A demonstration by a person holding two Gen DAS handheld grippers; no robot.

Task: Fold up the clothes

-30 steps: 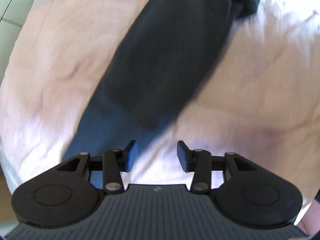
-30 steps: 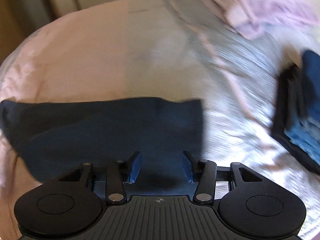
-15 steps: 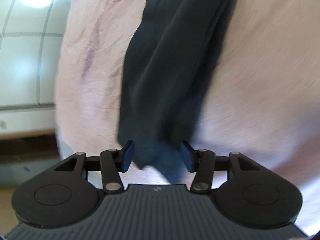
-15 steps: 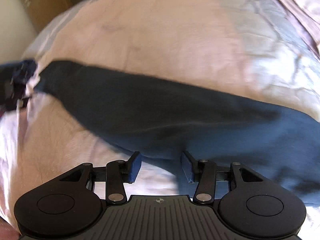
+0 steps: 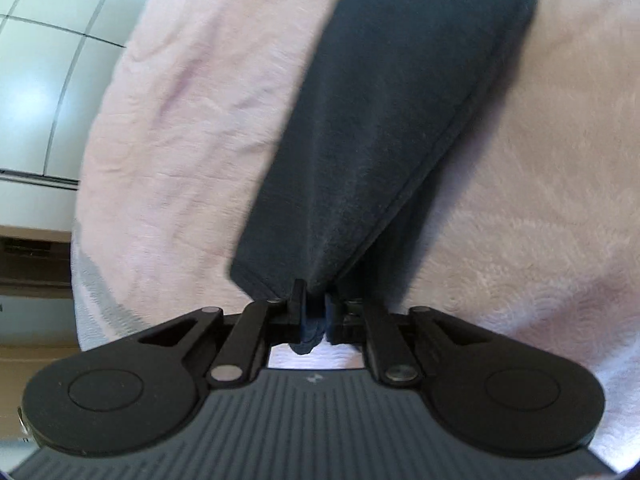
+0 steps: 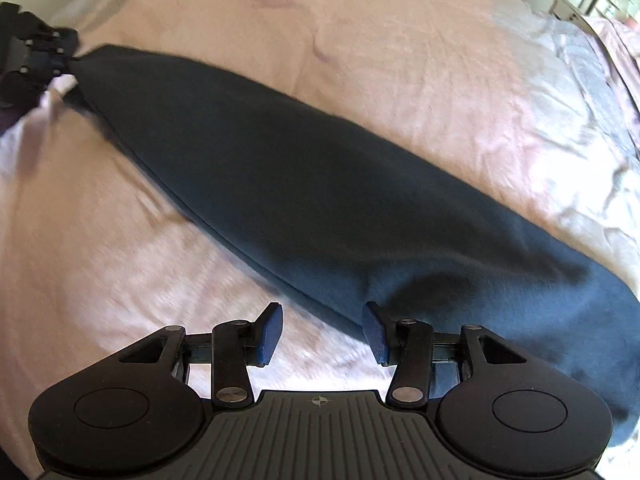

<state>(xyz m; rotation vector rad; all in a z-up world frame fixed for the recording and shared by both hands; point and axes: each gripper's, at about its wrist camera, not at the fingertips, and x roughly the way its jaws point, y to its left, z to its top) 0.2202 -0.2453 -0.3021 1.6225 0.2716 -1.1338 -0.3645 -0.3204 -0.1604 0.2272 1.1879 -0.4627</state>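
Navy garment (image 6: pixel 320 200) lies long across the bed (image 6: pixel 400 60); our left gripper (image 5: pixel 314 312) pinches its end, our right gripper (image 6: pixel 322 330) gapes beside its edge, and should pinch both layers.

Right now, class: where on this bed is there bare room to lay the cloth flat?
Bare pink bedcover lies beyond the dark blue garment, and another patch sits nearer, left of the right gripper. It is crowded at the far end, where the left gripper pinches the garment's tip.
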